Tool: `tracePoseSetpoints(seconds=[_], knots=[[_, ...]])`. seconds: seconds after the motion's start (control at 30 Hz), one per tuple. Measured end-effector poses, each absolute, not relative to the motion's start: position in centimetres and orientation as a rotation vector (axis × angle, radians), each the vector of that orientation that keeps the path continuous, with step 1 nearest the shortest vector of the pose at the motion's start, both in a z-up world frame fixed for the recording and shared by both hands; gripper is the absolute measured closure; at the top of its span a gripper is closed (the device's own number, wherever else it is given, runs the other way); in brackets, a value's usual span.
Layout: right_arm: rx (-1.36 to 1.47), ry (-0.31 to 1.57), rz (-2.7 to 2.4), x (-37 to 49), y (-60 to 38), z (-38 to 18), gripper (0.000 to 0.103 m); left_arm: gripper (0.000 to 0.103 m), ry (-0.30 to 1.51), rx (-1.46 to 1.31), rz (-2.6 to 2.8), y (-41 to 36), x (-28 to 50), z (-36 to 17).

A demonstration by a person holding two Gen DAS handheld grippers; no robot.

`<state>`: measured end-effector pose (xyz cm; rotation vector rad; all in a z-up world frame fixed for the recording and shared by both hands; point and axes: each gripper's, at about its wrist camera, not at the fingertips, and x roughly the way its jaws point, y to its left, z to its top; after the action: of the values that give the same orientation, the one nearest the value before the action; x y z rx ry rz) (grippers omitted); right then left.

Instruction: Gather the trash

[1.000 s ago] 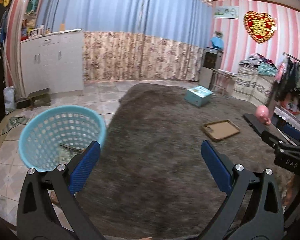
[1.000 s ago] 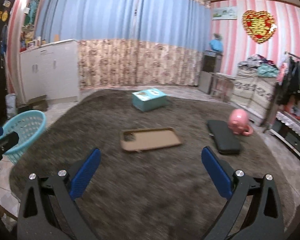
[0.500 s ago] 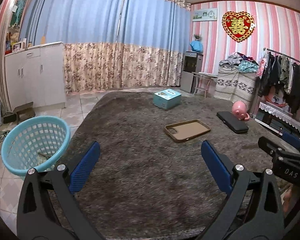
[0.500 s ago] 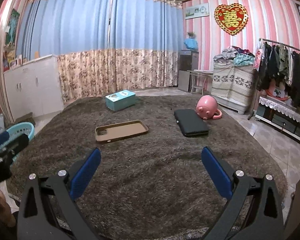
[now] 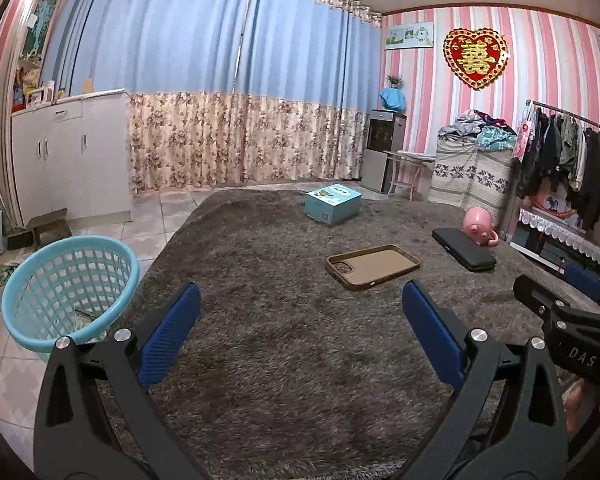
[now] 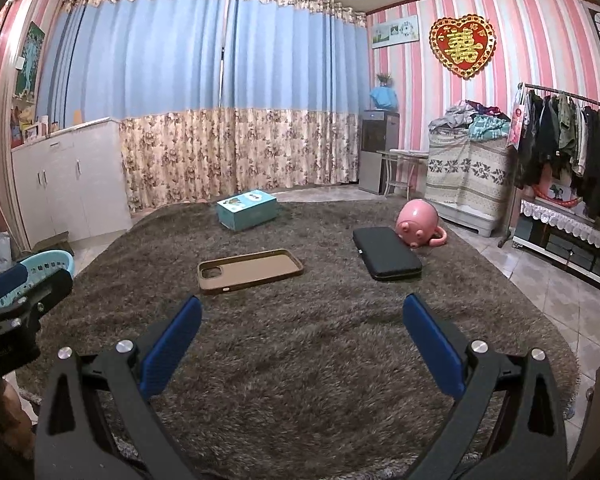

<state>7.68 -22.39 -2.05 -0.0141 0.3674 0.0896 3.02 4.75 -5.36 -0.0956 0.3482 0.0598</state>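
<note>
The left gripper (image 5: pixel 300 320) has its jaws wide apart, holding nothing, over a shaggy grey-brown rug (image 5: pixel 284 360). Ahead of the jaws and a little right lies a brown phone case (image 5: pixel 372 266), flat on the rug. Left of the left jaw stands a blue basket (image 5: pixel 66 284) on the floor tiles at the rug's edge, with some scraps in its bottom.

The right gripper (image 6: pixel 302 320) also has its jaws spread, empty. The phone case (image 6: pixel 250 271) lies ahead of its left jaw, a black case (image 6: pixel 386 253) ahead of its right jaw, touching a pink pig (image 6: pixel 418 228). Farther out sits a teal box (image 6: pixel 247 209).
</note>
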Motion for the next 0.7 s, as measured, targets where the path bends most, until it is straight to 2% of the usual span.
tracePoseSetpoints(seconds=[0.7], knots=[[-0.036,0.377,0.099,7.14,-21.83,-2.65,0.005,0.006,0.329,-0.091,0.042,4.5,2.33,-5.8]])
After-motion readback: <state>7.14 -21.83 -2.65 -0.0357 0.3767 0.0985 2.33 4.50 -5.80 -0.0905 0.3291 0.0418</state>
